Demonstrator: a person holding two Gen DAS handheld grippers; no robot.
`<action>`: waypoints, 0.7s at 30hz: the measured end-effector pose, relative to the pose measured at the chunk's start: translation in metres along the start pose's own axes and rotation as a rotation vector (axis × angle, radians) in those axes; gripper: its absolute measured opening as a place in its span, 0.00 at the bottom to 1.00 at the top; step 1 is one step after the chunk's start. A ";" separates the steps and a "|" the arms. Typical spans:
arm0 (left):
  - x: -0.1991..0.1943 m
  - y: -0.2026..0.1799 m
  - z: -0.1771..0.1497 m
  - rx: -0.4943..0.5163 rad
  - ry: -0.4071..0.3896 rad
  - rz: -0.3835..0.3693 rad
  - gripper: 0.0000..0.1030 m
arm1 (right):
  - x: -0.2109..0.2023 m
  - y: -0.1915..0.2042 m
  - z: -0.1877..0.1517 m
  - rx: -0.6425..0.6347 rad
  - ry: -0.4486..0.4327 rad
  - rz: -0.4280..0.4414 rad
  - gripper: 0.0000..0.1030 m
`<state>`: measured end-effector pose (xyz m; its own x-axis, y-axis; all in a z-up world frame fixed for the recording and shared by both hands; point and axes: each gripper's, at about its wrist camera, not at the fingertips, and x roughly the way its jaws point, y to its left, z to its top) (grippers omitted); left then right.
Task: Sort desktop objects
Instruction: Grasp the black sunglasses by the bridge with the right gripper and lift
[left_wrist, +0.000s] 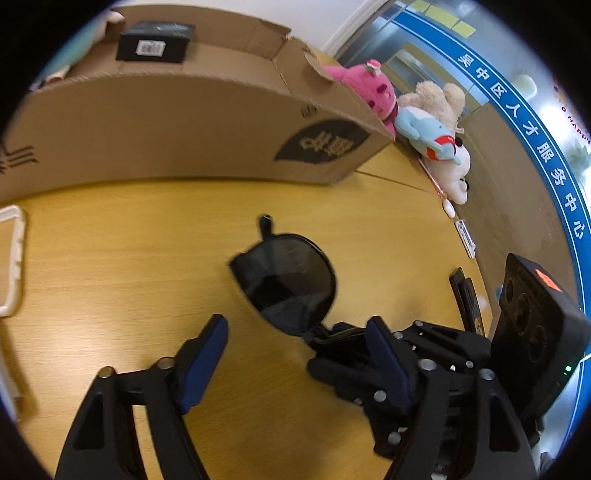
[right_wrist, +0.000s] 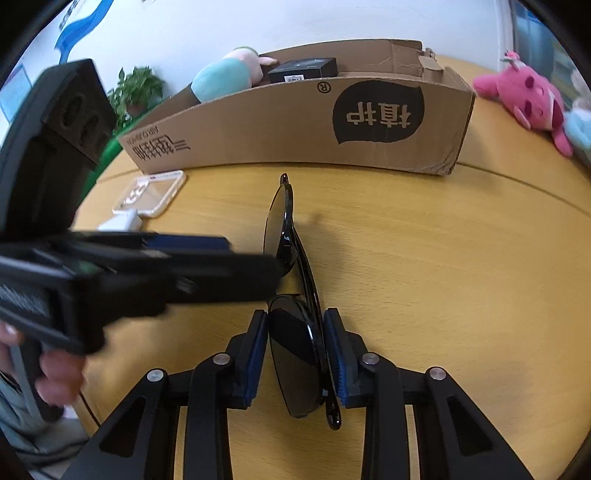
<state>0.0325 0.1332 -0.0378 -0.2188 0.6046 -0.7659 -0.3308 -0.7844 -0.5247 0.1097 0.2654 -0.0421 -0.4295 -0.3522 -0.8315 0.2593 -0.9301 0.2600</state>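
Black sunglasses (right_wrist: 295, 354) are held above the wooden desk (right_wrist: 443, 277). My right gripper (right_wrist: 300, 360) is shut on the near lens and frame, its blue pads on both sides. In the left wrist view the sunglasses (left_wrist: 291, 284) hang just ahead of my left gripper (left_wrist: 299, 347), which is open with blue pads spread wide and nothing between them. The right gripper shows there from the side (left_wrist: 406, 365). The left gripper (right_wrist: 207, 243) crosses the right wrist view from the left, close to the far lens.
A long open cardboard box (right_wrist: 295, 122) stands behind, holding a black box (right_wrist: 303, 69) and a teal plush (right_wrist: 221, 77). A clear phone case (right_wrist: 151, 192) lies at the left. Plush toys (left_wrist: 424, 122) lie along the desk's right edge. A black object (left_wrist: 467, 301) lies near there.
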 end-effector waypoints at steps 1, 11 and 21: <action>0.001 0.000 0.000 -0.009 -0.002 -0.025 0.61 | 0.000 0.000 0.000 0.010 -0.002 0.010 0.27; -0.001 0.007 -0.005 -0.038 0.012 -0.043 0.32 | 0.001 -0.003 0.002 0.136 -0.022 0.195 0.26; -0.020 -0.008 -0.001 -0.004 -0.033 -0.048 0.24 | -0.010 0.006 0.016 0.113 -0.066 0.221 0.26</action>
<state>0.0399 0.1273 -0.0190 -0.2331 0.6458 -0.7270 -0.3379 -0.7549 -0.5622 0.1017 0.2614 -0.0240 -0.4294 -0.5504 -0.7160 0.2559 -0.8345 0.4880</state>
